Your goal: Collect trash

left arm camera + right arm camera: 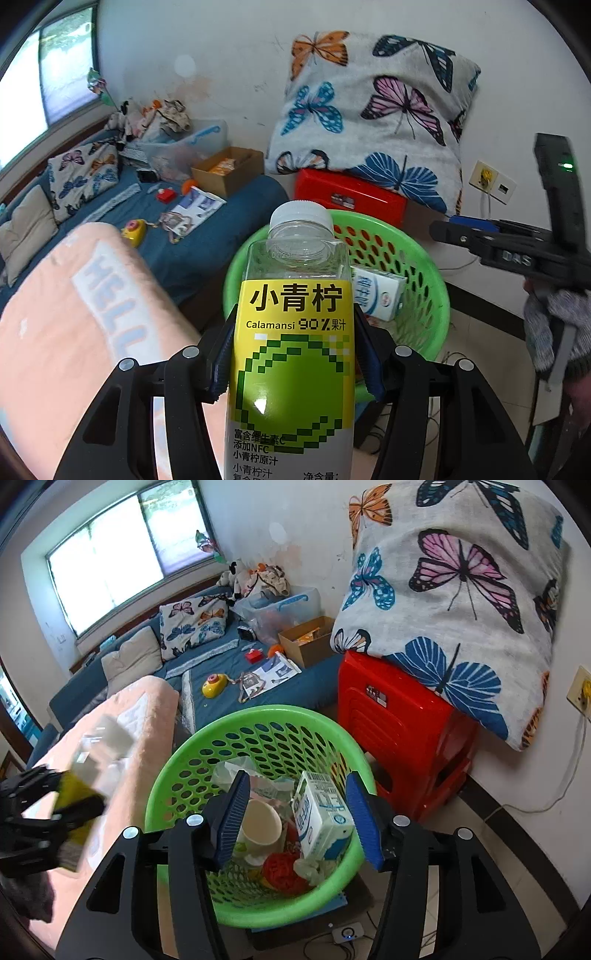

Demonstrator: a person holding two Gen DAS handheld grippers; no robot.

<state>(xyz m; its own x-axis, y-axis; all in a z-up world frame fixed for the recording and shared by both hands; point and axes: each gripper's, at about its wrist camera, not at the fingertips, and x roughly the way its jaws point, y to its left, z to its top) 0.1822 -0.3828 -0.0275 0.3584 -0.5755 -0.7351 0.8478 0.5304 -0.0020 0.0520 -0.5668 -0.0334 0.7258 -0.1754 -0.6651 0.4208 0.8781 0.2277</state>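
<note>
The clear yellow-labelled plastic juice bottle (295, 332) stands upright at lower centre, cap up, clamped by the left gripper (295, 354). The right gripper (297, 819) gapes empty above the green perforated plastic basket (207, 734).

The left gripper (295, 354) is clamping both blue pads (221, 363) against the sides of a bottle (293, 332), holding it upright while pointing forward and downward. The right gripper (297, 818) is standing with its jaws apart, nothing pressed between its blue pads (364, 819), and is angling downward. Seen from the left wrist, a gloved hand (554, 328) is gripping the right gripper's handle.
</note>
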